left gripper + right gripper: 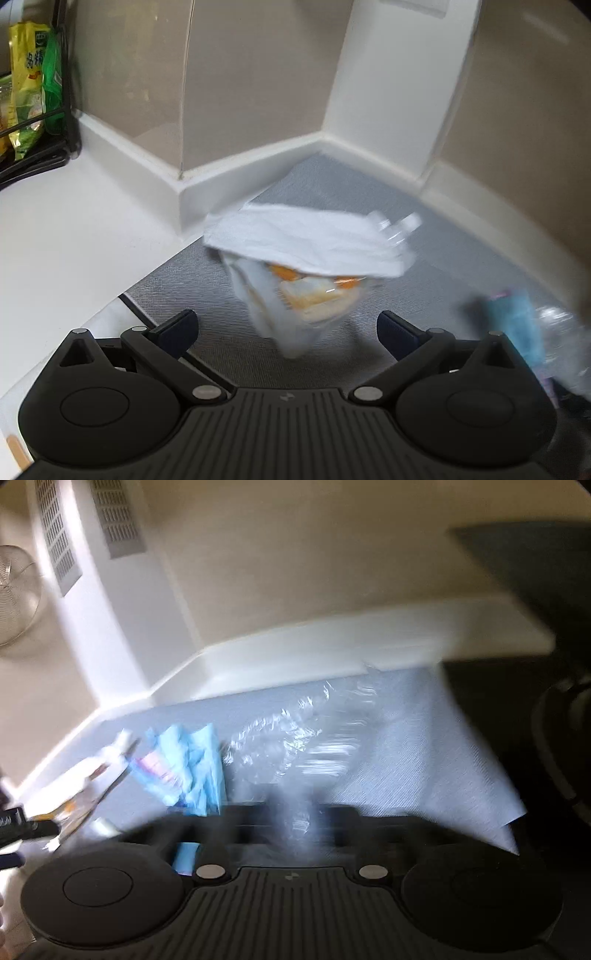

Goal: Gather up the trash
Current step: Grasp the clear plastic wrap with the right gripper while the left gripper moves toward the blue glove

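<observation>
Trash on the grey mat, both grippers over it

Left gripper spread wide, a white wrapper lying just ahead of its tips; right gripper closed tight on crinkled clear plastic (blurred), blue wrapper beside it, mat running back to the wall
</observation>
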### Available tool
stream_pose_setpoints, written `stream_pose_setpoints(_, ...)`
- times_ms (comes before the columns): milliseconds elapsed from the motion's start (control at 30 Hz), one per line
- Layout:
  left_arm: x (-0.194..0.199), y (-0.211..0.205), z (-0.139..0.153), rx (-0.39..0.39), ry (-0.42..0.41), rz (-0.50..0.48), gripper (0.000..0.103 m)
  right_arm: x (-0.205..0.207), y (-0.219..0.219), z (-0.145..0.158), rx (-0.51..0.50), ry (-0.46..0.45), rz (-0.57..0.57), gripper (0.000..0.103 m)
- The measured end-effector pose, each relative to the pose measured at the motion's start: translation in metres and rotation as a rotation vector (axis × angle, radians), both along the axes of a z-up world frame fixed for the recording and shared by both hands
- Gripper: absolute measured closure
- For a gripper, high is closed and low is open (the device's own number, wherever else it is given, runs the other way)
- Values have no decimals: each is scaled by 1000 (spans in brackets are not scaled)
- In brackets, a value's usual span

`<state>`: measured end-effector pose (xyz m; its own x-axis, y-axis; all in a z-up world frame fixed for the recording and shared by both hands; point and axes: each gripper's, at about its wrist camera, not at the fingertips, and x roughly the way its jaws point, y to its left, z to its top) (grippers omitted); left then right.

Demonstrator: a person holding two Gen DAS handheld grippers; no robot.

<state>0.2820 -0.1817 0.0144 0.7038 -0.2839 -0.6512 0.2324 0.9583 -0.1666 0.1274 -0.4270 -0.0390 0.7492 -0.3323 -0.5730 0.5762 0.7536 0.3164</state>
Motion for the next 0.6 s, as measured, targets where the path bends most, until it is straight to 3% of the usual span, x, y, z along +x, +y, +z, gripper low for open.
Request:
stream_pose_setpoints(233, -21, -53, 31, -137, 49, -163, 0, -5, -2, 0, 17, -11, -28, 101)
stream_pose_setpoints(367, -24, -102, 26, -99, 67, -246, 0, -6, -1, 2, 13, -7, -29, 101)
stream_pose_setpoints(600, 1, -154, -8, -40, 185, -236, 0, -2, -2, 1, 13, -6, -29, 101)
